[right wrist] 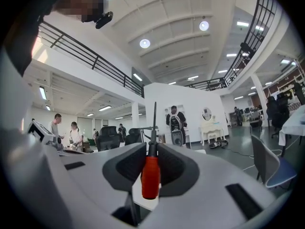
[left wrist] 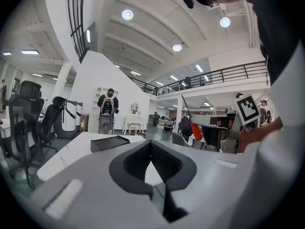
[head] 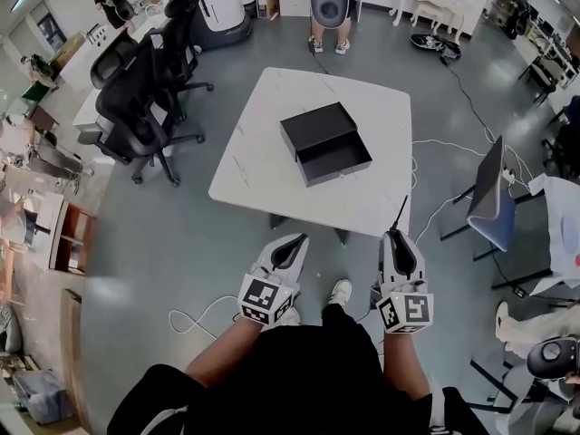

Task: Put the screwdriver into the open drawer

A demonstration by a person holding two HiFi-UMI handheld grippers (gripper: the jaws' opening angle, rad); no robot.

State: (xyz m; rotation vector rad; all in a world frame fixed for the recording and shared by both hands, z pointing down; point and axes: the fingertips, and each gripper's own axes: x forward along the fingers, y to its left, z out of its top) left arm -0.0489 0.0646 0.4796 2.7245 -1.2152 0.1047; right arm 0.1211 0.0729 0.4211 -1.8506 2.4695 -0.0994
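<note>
A black drawer unit (head: 324, 143) sits in the middle of the white table (head: 263, 166), its drawer pulled out toward me and empty. Both grippers hover short of the table's near edge. My right gripper (head: 394, 234) is shut on the screwdriver, whose dark shaft (head: 400, 212) pokes toward the table. In the right gripper view the red handle (right wrist: 151, 175) is pinched between the pads of the right gripper (right wrist: 152, 147), with the shaft standing up beyond them. My left gripper (head: 294, 239) is shut with nothing in it; in the left gripper view its jaws (left wrist: 151, 144) meet, and the drawer unit (left wrist: 109, 142) lies ahead.
Black office chairs (head: 136, 107) stand left of the table. A grey-blue chair (head: 494, 198) is at its right. Cables (head: 435, 216) trail over the floor by the table's right side. A person (head: 328, 3) stands beyond the far edge.
</note>
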